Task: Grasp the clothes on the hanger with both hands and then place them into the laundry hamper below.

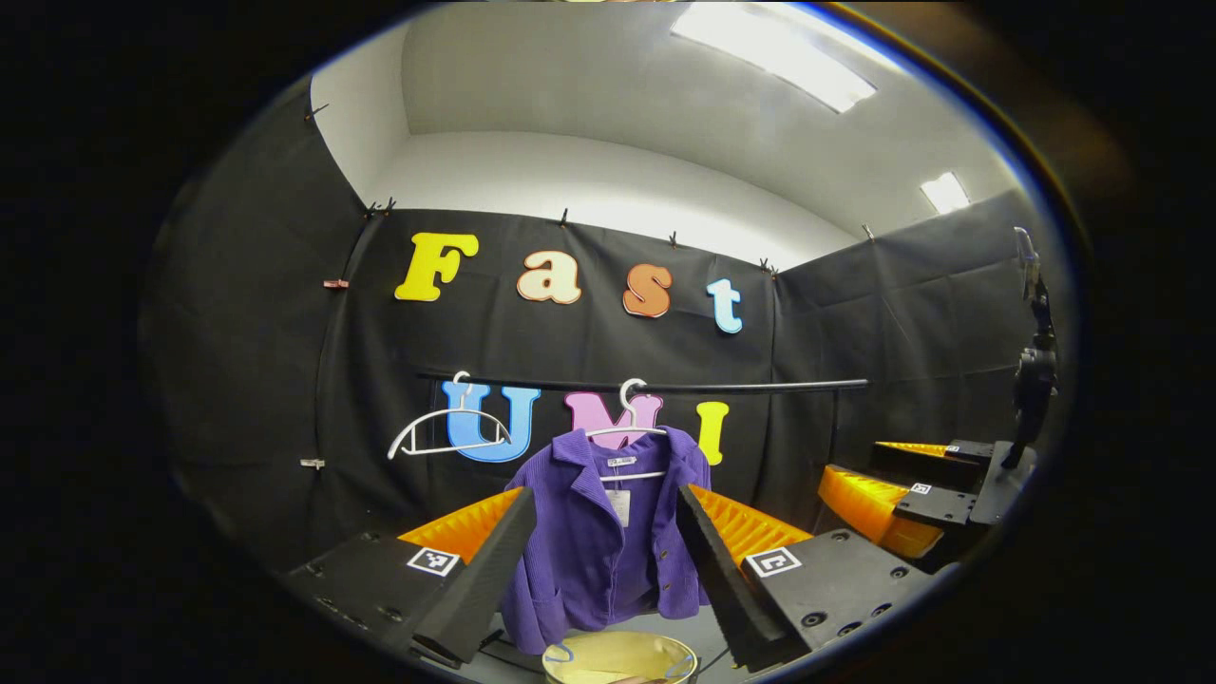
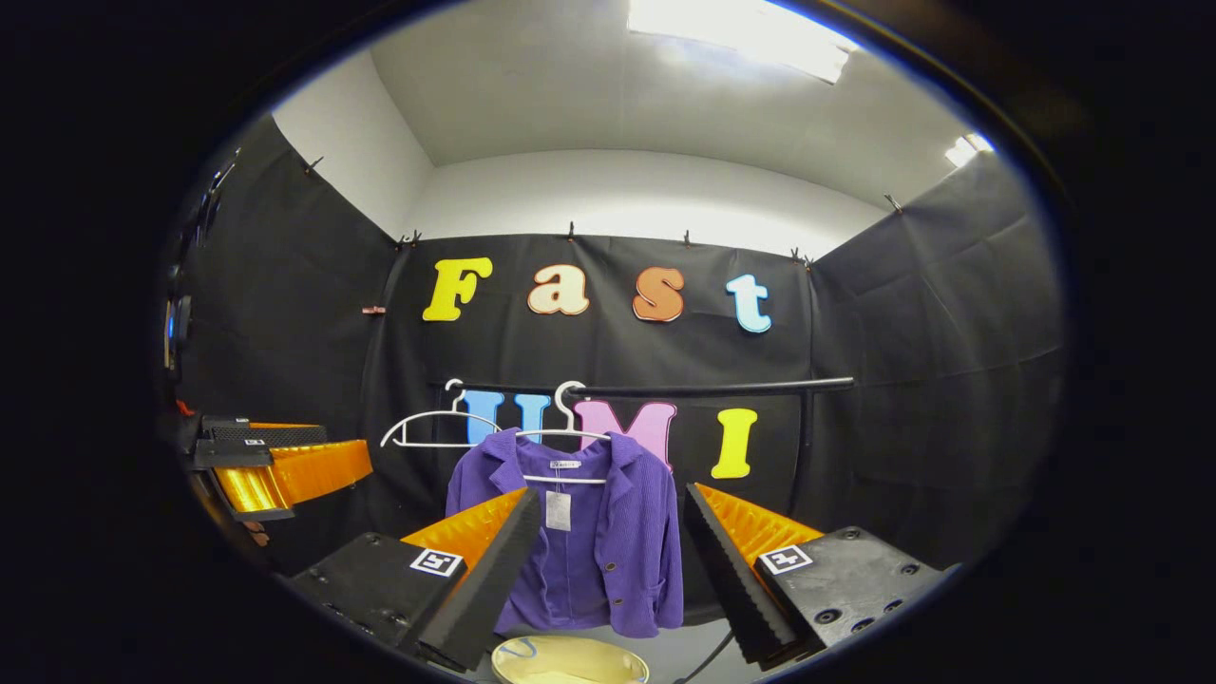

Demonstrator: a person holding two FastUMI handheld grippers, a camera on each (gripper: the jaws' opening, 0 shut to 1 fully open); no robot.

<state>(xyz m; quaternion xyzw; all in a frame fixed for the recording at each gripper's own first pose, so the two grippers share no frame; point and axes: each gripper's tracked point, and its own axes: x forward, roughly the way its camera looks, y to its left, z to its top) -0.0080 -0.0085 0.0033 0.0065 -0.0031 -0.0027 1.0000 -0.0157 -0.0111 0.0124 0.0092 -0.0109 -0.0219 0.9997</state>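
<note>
Hanging purple jacket (image 1: 608, 541) partly hidden behind both spread-apart claws, left claw (image 1: 608, 570), right claw (image 2: 608, 579); hamper (image 1: 619, 657) rim cropped below.

The jacket (image 1: 589, 551) is purple, ribbed like corduroy, with a white tag (image 1: 619, 506). Both hangers (image 1: 446, 427) are white and the rail (image 1: 760, 387) black. The hamper (image 1: 619, 657) is pale yellow.

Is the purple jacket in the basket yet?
Not yet. Nothing looks done: the jacket hangs on its hanger on the rail. Both hand-held grippers, left and right, are open and apart from it. Left to do: grasp it, lift it off, drop it into the hamper below.
</note>
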